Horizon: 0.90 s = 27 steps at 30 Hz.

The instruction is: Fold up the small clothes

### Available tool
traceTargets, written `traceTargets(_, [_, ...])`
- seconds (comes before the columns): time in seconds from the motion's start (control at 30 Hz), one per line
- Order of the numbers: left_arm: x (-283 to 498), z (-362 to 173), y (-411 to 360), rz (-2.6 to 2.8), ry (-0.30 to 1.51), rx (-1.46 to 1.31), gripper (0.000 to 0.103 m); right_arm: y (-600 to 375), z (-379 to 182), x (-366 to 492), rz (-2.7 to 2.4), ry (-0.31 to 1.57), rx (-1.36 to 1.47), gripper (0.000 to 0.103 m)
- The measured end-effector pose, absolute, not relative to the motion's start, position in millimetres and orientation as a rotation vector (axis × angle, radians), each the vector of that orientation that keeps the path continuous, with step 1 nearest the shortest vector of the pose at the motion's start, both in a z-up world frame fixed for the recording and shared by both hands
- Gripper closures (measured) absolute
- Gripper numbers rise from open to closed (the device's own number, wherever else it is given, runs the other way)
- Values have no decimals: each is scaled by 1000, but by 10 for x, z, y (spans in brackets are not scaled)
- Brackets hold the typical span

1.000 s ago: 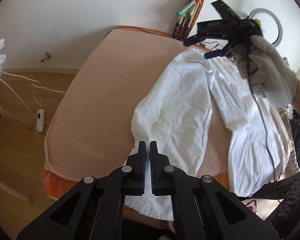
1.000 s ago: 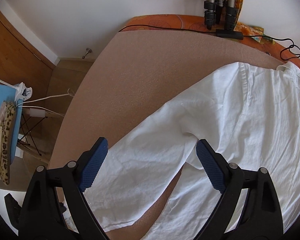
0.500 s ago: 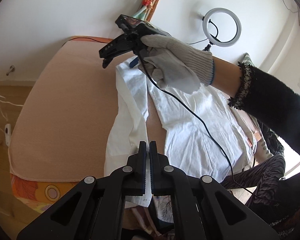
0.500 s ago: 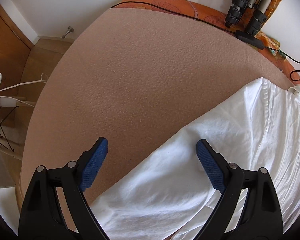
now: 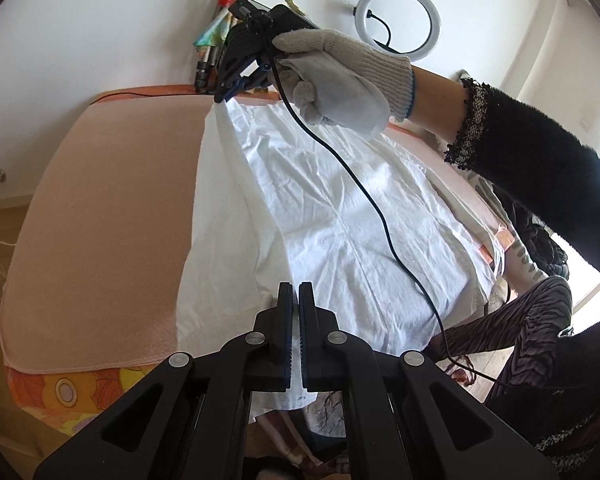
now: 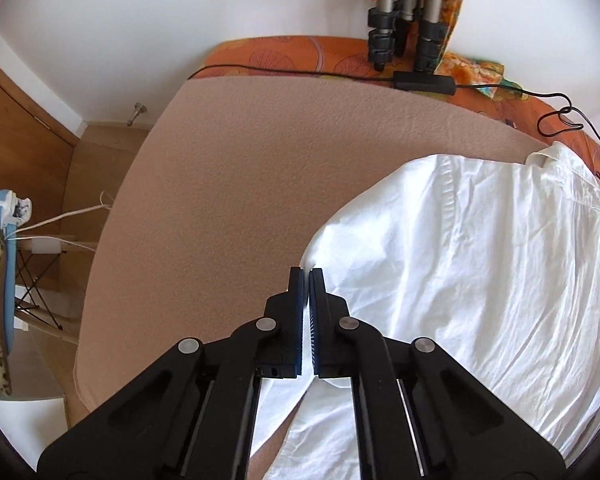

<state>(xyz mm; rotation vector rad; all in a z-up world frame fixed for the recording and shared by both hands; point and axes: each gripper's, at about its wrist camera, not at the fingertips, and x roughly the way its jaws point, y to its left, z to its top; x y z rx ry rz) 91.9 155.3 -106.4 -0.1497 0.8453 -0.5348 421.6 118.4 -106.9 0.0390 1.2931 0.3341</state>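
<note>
- white shirt (image 5: 340, 216) lies spread on the peach blanket (image 5: 112, 208)
- left gripper (image 5: 294, 332) pinches its near hem, right gripper (image 6: 306, 312) clamps the far edge
- thin pinches, so either could slip mid-fold

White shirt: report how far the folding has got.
Done: the white shirt lies spread on the pink blanket. In hand: the right gripper is shut on its far side edge and the left gripper on the near one, with that side lifted. Left: laying this fold over, then every other fold.
</note>
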Motion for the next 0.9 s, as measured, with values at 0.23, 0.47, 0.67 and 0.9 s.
traceTargets(0.23, [823, -1104, 861, -621, 851, 9, 101, 507, -924, 3991, 321, 1259, 87, 100])
traceTargets(0.47, [721, -1294, 565, -665, 949, 63, 95, 24, -1406, 3758, 226, 1384, 43, 98])
traceTargets(0.67, [625, -1210, 712, -584, 926, 42, 81, -314, -1345, 3659, 233, 1315, 71, 76])
traceTargets(0.9, [802, -1329, 1113, -413, 946, -142, 81, -244, -1027, 3732, 286, 1188, 64, 51])
